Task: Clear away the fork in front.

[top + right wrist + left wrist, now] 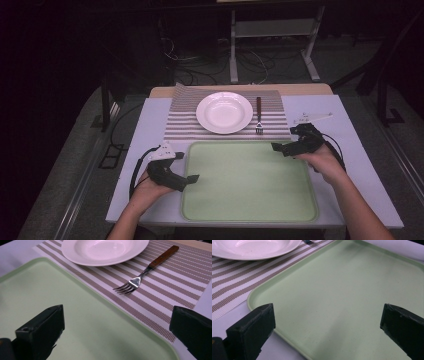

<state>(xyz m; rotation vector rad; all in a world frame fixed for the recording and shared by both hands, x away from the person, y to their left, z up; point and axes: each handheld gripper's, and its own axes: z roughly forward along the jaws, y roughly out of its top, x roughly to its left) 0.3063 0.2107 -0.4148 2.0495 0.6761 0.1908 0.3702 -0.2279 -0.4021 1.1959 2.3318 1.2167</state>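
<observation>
A pale green tray (250, 215) lies empty at the table's near side. Behind it a striped placemat (180, 125) carries a white plate (224, 112) and, to its right, a fork (259, 116) with a brown wooden handle, tines toward me. My left gripper (186, 167) hovers open over the tray's left rim (262, 291). My right gripper (286, 140) stands open above the tray's far right corner (160, 345), a short way from the fork (140, 277) and the plate (105, 251). Nothing is between either pair of jaws.
The table top (350, 145) is pale lilac; a small white object (312, 118) lies on it at the right, beyond the right gripper. Behind the table are a metal stand (272, 45) and floor cables (200, 65) in the dark.
</observation>
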